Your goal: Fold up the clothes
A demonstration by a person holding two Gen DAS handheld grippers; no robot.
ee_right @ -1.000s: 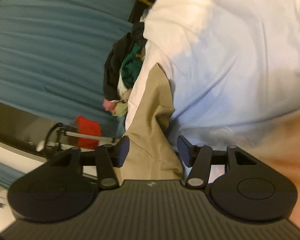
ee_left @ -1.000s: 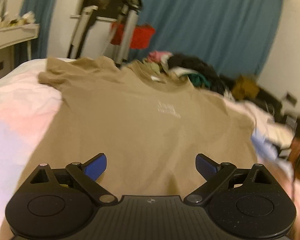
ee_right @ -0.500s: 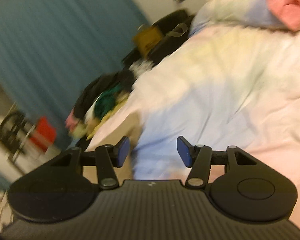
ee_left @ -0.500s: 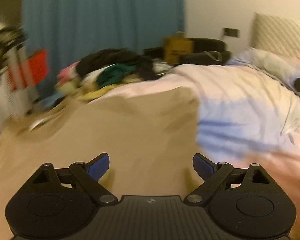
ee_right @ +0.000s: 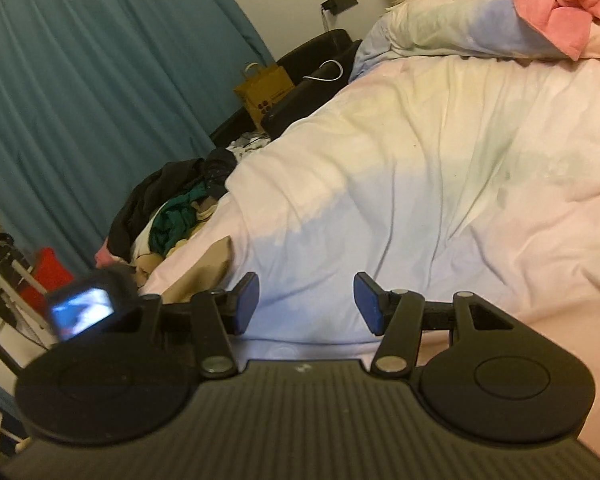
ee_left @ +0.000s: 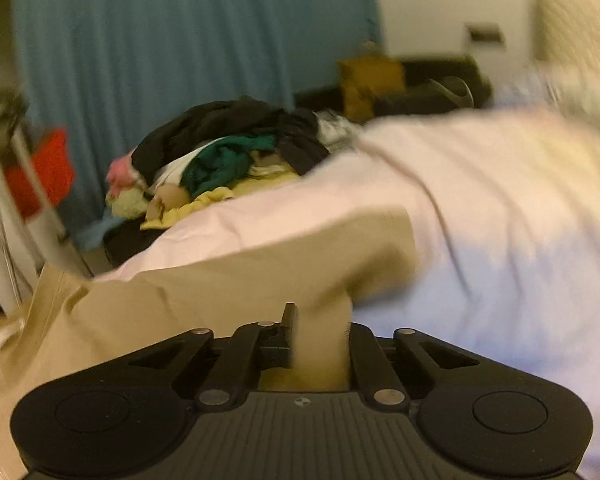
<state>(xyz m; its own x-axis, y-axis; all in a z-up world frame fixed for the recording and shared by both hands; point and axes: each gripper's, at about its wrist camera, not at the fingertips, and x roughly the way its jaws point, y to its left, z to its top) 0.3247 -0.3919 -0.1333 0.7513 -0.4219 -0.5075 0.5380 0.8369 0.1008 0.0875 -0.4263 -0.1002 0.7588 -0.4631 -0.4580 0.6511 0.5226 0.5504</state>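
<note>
Since a second ago your left gripper swung to the tan T-shirt's sleeve on the duvet and clamped it.
Right gripper half open, empty. Carry sleeve inward, low, keeping fabric flat.

Tan shirt: matt woven cloth, soft folds. Duvet: smooth pale cloth, lightly creased. Gripper bodies: matt black plastic, ribbed, with dull metal pivot pins; curtain matt teal cloth.

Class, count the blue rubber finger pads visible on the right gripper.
2: one blue rubber finger pad left of the gap, the other right, above the pale bed cover; nothing between.
</note>
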